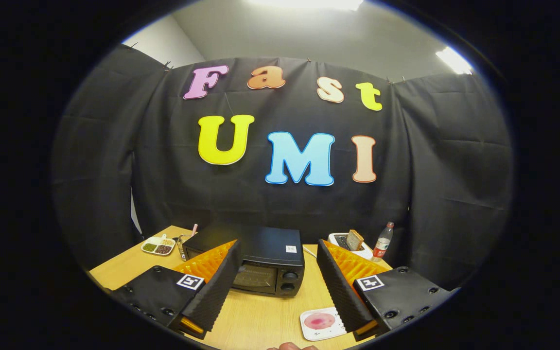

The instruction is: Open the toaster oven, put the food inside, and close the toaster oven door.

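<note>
Two fingers of the hand-held gripper (276,287) stand wide apart, holding nothing. Beyond them the oven (255,262) sits shut on the tabletop (260,318); food on a plate (320,323) lies near the right finger.

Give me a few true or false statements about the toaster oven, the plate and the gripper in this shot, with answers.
1. The toaster oven door is shut. True.
2. The gripper fingers are clamped on the oven. False: they are open, holding nothing.
3. A small plate with pink food lies on the table near the fingers. True.
4. The plastic bottle stands on top of the oven. False: it stands on the table behind, beside a white toaster.
</note>
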Available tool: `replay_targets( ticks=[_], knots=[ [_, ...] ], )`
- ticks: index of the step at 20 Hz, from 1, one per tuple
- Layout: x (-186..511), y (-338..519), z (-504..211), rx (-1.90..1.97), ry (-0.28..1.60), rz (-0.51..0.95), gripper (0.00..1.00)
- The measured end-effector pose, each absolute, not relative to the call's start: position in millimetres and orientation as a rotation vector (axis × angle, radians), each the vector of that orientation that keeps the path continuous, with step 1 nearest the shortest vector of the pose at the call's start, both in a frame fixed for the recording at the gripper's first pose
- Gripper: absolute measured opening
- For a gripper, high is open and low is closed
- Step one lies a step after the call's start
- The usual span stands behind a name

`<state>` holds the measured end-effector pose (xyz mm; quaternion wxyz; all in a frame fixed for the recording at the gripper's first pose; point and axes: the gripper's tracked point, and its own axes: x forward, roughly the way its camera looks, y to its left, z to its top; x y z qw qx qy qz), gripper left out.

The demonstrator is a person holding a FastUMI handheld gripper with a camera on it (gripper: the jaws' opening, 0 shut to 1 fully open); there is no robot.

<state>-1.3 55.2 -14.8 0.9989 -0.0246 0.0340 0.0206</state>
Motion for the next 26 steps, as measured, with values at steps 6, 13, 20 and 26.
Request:
replay_targets(
  ticks=[6, 13, 20, 26],
  knots=[
    [26, 86, -25, -0.034, 0.099, 0.051, 0.98],
    [57, 113, -54, -0.035, 0.169, 0.069, 0.98],
    [88, 122, -81, -0.027, 0.219, 0.053, 0.98],
    [118, 124, -104, -0.013, 0.238, 0.040, 0.98]
  ],
)
